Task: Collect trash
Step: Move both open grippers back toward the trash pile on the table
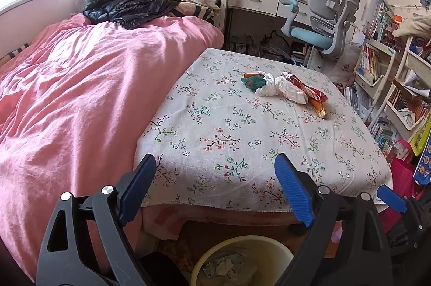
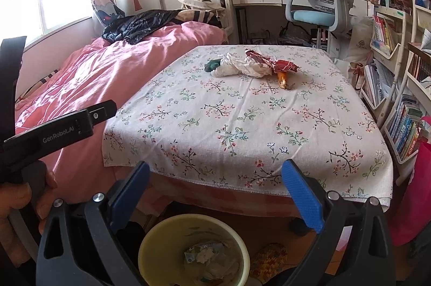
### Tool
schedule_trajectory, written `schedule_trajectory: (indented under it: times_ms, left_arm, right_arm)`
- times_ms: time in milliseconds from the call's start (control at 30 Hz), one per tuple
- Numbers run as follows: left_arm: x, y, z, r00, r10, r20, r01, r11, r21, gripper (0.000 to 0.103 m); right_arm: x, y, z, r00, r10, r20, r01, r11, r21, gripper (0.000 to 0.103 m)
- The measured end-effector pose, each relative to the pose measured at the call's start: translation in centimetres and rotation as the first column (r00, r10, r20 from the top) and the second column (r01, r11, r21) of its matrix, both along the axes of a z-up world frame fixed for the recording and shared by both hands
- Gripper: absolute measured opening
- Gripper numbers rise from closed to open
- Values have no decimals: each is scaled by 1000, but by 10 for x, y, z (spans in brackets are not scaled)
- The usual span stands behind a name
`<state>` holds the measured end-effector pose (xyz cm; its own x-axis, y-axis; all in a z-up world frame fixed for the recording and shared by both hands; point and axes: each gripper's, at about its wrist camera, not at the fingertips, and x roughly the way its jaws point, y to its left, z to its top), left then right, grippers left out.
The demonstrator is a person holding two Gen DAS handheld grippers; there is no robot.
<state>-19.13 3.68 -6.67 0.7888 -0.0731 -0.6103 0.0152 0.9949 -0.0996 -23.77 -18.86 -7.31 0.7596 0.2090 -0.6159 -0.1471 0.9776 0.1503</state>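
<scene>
hanging wide apart and empty, the left tool [image 1: 215,189] and right tool [image 2: 215,194] hover over the yellow bin [image 2: 150,240] at the desk [image 2: 242,129] near edge. the crumpled wrappers [image 2: 250,65] lie far across the bare floral cloth, bed [image 2: 94,76] alongside.

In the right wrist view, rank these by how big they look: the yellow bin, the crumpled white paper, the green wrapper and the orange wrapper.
1. yellow bin, though nearest the camera
2. crumpled white paper
3. green wrapper and orange wrapper look alike; unranked
</scene>
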Motion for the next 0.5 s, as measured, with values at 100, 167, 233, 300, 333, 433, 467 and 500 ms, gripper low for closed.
schedule_trajectory:
  times_ms: [100,167,233,300,333,433,467,500]
  left_arm:
    - [6,2,4,1000,-1,4,2,1000,-7,86]
    - [10,3,6,1000,4,4,-4,1000,-6,86]
    - [13,2,7,1000,7,2,-7,1000,-1,86]
    - [17,1,8,1000,4,1,-4,1000,1,86]
    - [18,0,8,1000,2,1,-2,1000,3,86]
    - [24,-1,9,1000,-4,-3,4,1000,8,86]
    - [27,-2,9,1000,-9,-6,9,1000,10,86]
    - [28,-2,10,1000,-13,-6,13,1000,13,86]
  right_arm:
    - [2,-1,1,1000,-6,2,6,1000,12,94]
    - [4,-2,1,1000,-9,3,9,1000,22,94]
    - [4,-2,2,1000,-8,4,8,1000,30,94]
    - [4,-2,2,1000,-4,6,4,999,35,94]
    - [4,-2,2,1000,-2,7,2,999,36,94]
    - [4,-3,3,1000,4,9,-5,999,54,94]
    - [4,-4,4,1000,4,10,-4,998,60,94]
    - [5,-4,4,1000,3,12,-4,998,65,94]
